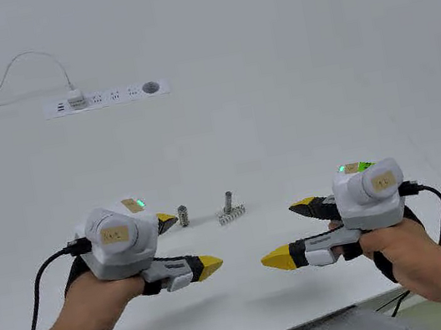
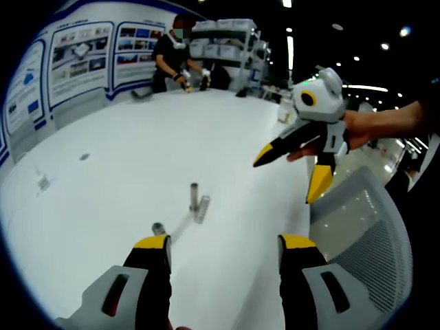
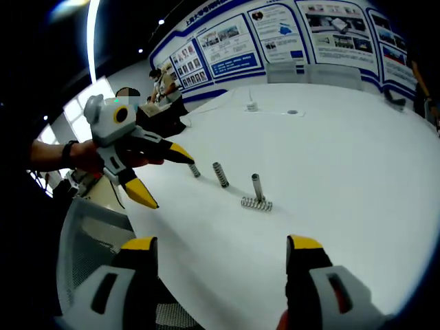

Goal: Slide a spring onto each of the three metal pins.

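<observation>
Big white workbench (image 1: 293, 93) under me, poster-lined wall (image 3: 309, 34) beyond, power strip (image 1: 106, 97) at the far left. My left gripper (image 1: 192, 239) and right gripper (image 1: 280, 233) hover over the near edge, jaws spread, holding nothing. Between them stands a bare pin (image 1: 228, 200), a loose spring (image 1: 231, 214) lying at its foot. A second pin (image 1: 183, 215) looks sprung, though it's tiny.

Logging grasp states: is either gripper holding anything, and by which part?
Nothing is held; the yellow-tipped left gripper and right gripper both stand open and empty.
</observation>
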Demonstrator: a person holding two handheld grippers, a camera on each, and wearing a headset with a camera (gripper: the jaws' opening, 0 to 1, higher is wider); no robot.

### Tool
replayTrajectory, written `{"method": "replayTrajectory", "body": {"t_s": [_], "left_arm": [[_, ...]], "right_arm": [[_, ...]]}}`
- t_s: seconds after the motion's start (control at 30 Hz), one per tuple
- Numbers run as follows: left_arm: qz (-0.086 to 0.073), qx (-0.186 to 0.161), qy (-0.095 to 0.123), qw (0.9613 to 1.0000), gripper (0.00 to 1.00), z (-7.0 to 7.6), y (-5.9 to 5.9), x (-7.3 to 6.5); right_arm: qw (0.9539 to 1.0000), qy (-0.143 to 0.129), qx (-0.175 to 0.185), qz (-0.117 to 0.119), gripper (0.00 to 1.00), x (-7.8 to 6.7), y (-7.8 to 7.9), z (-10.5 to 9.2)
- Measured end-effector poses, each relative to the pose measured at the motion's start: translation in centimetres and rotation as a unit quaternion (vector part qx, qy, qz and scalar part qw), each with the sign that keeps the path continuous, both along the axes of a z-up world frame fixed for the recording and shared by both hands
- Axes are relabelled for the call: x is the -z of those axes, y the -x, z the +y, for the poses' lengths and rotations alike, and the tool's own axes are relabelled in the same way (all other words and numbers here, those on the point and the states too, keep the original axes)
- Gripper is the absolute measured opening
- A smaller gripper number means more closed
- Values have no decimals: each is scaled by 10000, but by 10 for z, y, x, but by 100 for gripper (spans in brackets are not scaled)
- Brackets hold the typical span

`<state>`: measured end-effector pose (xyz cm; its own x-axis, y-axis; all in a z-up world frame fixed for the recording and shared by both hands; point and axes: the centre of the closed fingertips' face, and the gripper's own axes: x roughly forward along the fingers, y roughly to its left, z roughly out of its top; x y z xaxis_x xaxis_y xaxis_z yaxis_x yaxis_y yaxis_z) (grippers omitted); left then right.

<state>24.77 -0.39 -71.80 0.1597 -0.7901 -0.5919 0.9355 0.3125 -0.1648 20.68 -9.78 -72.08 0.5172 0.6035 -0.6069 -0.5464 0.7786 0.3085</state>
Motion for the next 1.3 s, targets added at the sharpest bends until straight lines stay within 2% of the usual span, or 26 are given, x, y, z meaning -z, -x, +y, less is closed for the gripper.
{"method": "replayTrajectory", "body": {"t_s": [0.5,0.63,0.73,0.93,1.3], "left_arm": [[61,47,12,10000,58,-33,-4,18],[134,-57,-22,9999,56,-40,-10,26],[84,-59,-61,9999,52,-46,-12,30],[120,-169,-125,9997,49,-57,-20,44],[218,-477,-292,9982,42,-65,-34,68]], "right_arm": [[10000,-26,32,55,78,-2,5,-5],[10000,-30,32,85,78,0,8,-5],[9999,-50,42,116,78,2,11,-6],[9999,-50,34,157,78,4,12,-8],[9998,-79,77,163,77,3,10,-12]]}}
